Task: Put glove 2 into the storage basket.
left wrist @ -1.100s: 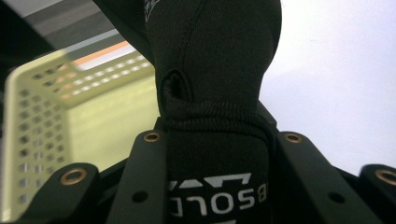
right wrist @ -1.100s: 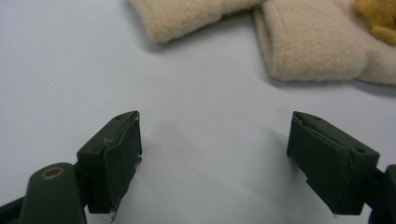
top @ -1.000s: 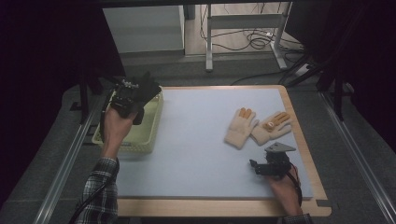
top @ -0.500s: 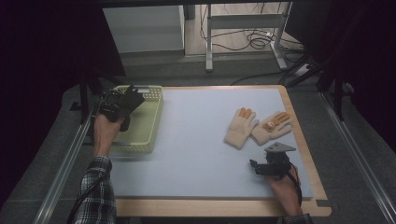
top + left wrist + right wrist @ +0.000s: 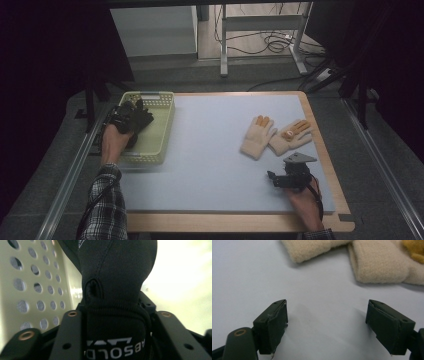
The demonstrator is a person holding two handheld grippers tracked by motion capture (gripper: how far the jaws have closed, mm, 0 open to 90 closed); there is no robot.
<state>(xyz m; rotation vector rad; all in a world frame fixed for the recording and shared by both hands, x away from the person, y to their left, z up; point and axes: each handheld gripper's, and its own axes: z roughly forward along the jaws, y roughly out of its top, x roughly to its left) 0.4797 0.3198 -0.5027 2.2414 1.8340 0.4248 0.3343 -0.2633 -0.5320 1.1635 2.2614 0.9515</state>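
So the left gripper (image 5: 131, 119) sits at the left of the high view, down over the pale green basket (image 5: 161, 131), with a black glove (image 5: 117, 290) between its jaws. In the left gripper view the glove's cuff fills the middle, with the perforated basket wall at the left of the frame. The jaws have just been opening and the glove is still between them, so I read this as the drop-off: the squeeze looks like it's easing rather than clamped hard, though I can't tell for sure if the pads still press on the fabric.

What could go wrong, as I see it:

- The knit could cling to a pad. If the hand lifts before the jaws part enough, the glove might ride back up and flop over the rim.
- The gripper sits near the basket's left wall, so the glove could land draped over the edge instead of inside.
- A knock on the light plastic basket could shove it along the blue mat (image 5: 210, 150).

The right gripper (image 5: 281, 178) rests at the lower right of the high view, jaws wide apart and holding nothing, just short of the two cream gloves (image 5: 374, 262) at the top of its own view. No trouble there, unless it goes in too shallow and only pinches fluff.
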